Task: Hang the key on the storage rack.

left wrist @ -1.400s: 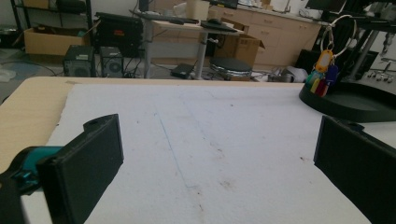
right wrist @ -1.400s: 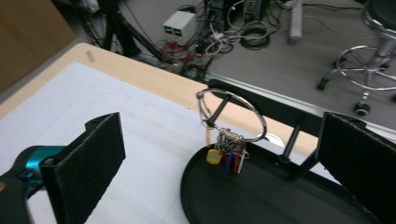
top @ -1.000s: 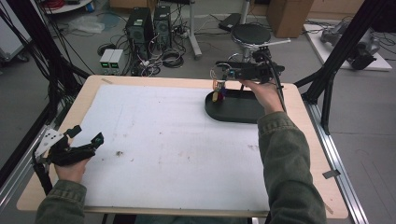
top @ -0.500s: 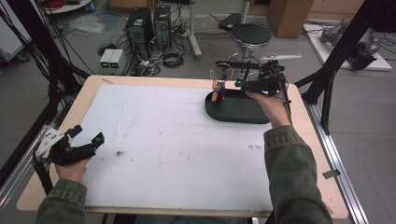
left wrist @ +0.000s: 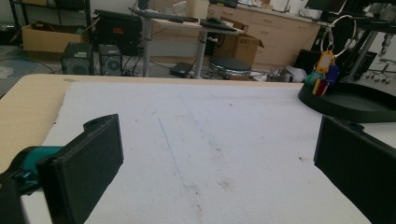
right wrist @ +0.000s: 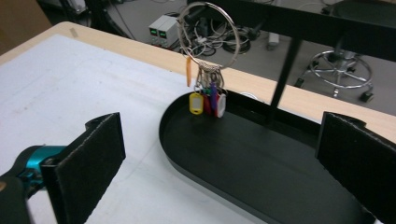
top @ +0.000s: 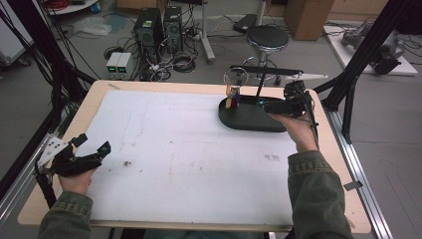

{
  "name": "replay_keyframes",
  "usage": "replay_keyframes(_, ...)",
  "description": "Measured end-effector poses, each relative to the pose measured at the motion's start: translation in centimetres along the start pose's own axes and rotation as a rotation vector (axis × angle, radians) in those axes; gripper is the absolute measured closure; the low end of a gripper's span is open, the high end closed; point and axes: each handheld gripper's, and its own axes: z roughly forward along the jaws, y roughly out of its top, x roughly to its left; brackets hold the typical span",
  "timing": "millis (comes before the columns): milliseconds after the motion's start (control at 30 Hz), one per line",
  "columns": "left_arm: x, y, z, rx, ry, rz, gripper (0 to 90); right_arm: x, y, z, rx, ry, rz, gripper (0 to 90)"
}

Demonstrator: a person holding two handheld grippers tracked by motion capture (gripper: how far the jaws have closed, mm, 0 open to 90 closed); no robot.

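Right claw (top: 268, 105) hangs wide open over the oval black tray (top: 249, 119), pulled back from the steel key ring with coloured tags (right wrist: 208, 60) hanging at its far end. Left claw (top: 92, 144), also open, rests on the white foam-covered worktop (top: 189, 159) well apart from the tray; computer towers (top: 158, 24) stand beyond.

Black tray, bright tags, white mat

The oval tray (right wrist: 261, 172) is black; the key ring (right wrist: 208, 30) is silver, carrying yellow, red, purple and white key tags (right wrist: 206, 101). The mat (top: 174, 149) is white with dark specks, on a tan table (top: 35, 199).

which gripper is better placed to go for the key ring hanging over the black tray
Right. The right gripper is open over the black tray, facing the key ring; the left gripper sits far across the table.
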Motion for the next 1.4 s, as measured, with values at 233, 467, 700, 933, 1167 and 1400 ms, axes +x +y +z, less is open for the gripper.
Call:
replay_keyframes(233, 0.0, 0.0, 0.0, 0.004, -0.003, -0.003, 1.8, -0.2, -1.8, -0.8, -0.023, -0.003, 0.012, 0.5)
replay_keyframes(467, -0.1, 0.0, 0.0, 0.01, -0.006, -0.003, 1.9, 0.2, -4.6, -1.3, -0.055, -0.014, -0.006, 0.5)
replay_keyframes(700, -0.1, -0.1, 0.0, 0.012, -0.008, -0.004, 1.9, 0.5, -6.4, -1.7, -0.07, -0.009, 0.007, 0.5)
replay_keyframes(933, -0.2, -0.1, 0.0, 0.015, -0.009, -0.001, 1.8, 0.5, -8.9, -2.3, -0.091, -0.033, -0.005, 0.5)
replay_keyframes(1167, -0.3, -0.1, 0.1, 0.02, -0.008, 0.006, 1.8, 0.9, -10.3, -2.7, -0.133, -0.049, -0.015, 0.5)
replay_keyframes(1400, -0.4, -0.1, 0.1, 0.027, -0.009, 0.009, 1.8, 0.9, -12.3, -2.5, -0.142, -0.041, 0.012, 0.5)
